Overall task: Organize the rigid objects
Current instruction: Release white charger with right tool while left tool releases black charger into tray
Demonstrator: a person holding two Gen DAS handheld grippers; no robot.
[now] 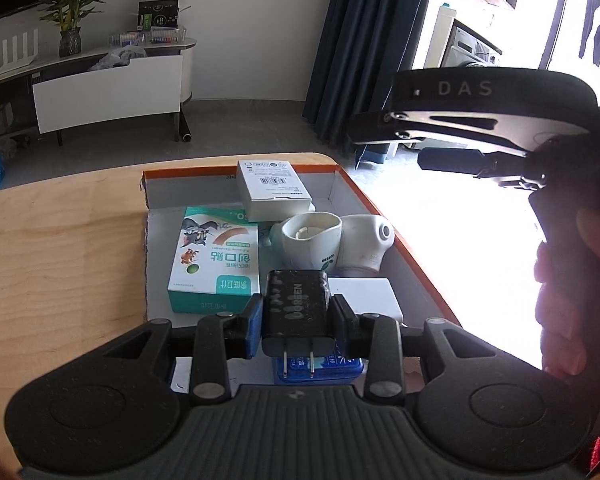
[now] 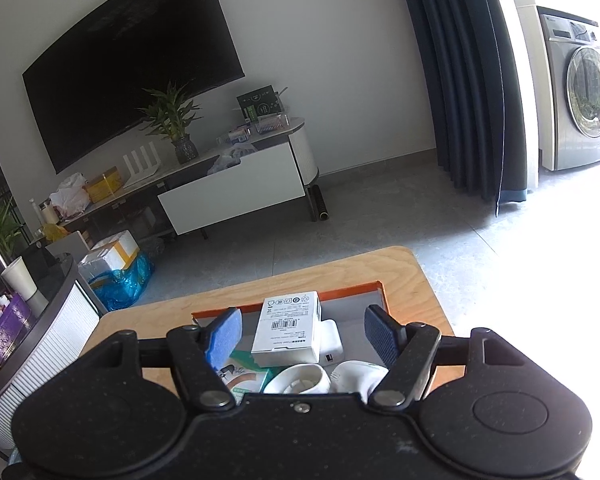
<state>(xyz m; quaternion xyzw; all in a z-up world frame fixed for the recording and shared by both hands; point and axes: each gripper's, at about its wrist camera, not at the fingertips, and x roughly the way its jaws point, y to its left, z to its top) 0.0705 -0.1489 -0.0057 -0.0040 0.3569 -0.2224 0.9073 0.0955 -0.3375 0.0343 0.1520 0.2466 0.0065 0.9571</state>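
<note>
Wooden table bearing an orange-rimmed cardboard tray (grey inside). Within it: a bandage box at left, a white box at the far end. Left gripper is clamped on a black charger above the tray's near end. Right gripper stands open above the tray, holding nothing.

Charger: black, grey lettering on its face, silver prongs.
Fingers: black arms with blue pads.
Bandage box: white and teal, cartoon cat and mouse print, green label strip.
Small carton: white, black barcode and fine print.
Two plug-in devices: off-white; one has a dark round opening.
Tray: grey inside, orange rim.
Desk: pale wood grain.
Flat block: plain white.
Tin under charger: blue, white lettering.
Curtain: dark navy.
</note>
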